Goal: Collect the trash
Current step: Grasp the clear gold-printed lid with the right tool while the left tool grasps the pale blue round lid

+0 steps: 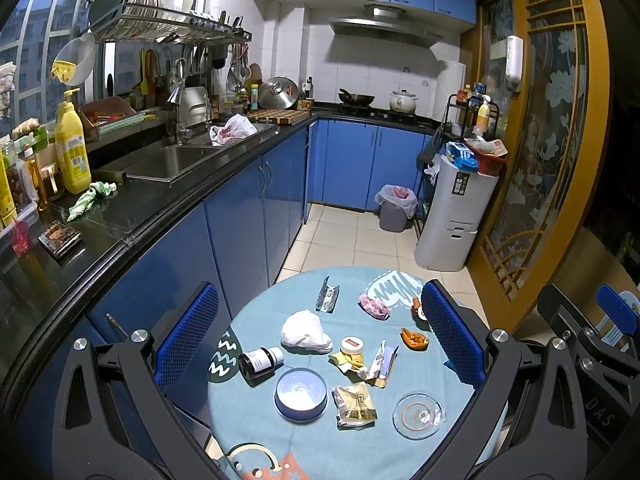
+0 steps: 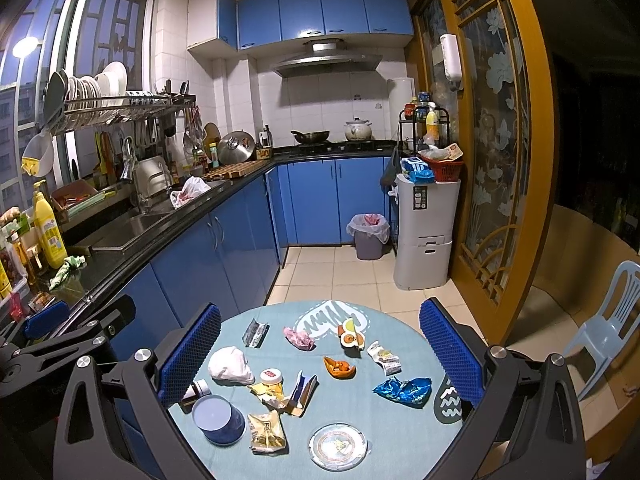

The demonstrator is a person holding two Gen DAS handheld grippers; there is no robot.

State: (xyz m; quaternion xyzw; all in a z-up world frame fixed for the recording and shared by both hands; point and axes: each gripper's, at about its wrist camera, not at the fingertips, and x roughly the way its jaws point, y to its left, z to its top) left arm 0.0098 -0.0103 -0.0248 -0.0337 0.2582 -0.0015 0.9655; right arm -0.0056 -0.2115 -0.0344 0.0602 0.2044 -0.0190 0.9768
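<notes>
Both grippers hover side by side above the round table, angled downward. The left gripper is spread wide, gripping nothing; the right gripper likewise. Trash lies scattered below: a white crumpled tissue, a blue wrapper, a crumpled receipt. The lined bin stands across the floor.

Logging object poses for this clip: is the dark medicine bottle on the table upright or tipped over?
Tipped over. The dark bottle lies on its side on the table, white cap pointing toward the crumpled white tissue.
</notes>
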